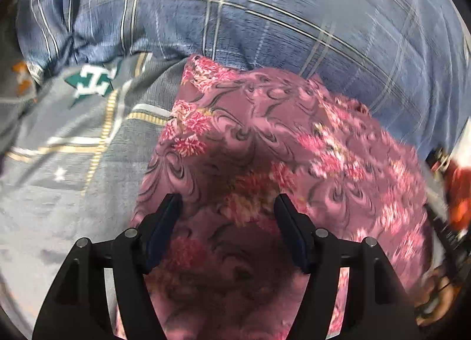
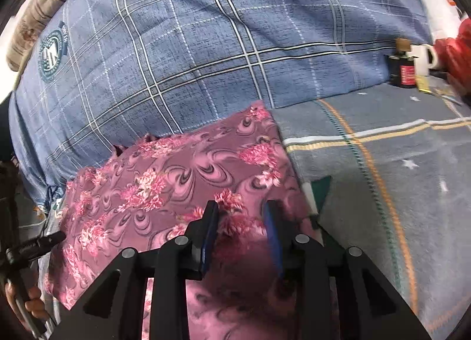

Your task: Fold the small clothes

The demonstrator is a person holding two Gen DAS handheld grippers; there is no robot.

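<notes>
A pink floral garment lies spread on the bed, its far edge against a blue plaid duvet. My left gripper hovers over the near part of the garment, open, with its fingers wide apart and only flat cloth below them. In the right wrist view the same garment fills the lower left. My right gripper stands over its right side near the edge, open by a narrower gap. Cloth shows in that gap, but the blue pads do not press on it.
A grey bedsheet with yellow and white lines lies right of the garment. The blue plaid duvet is heaped behind. A dark bottle, a white mug and a red item stand far right. A person's hand shows at the left edge.
</notes>
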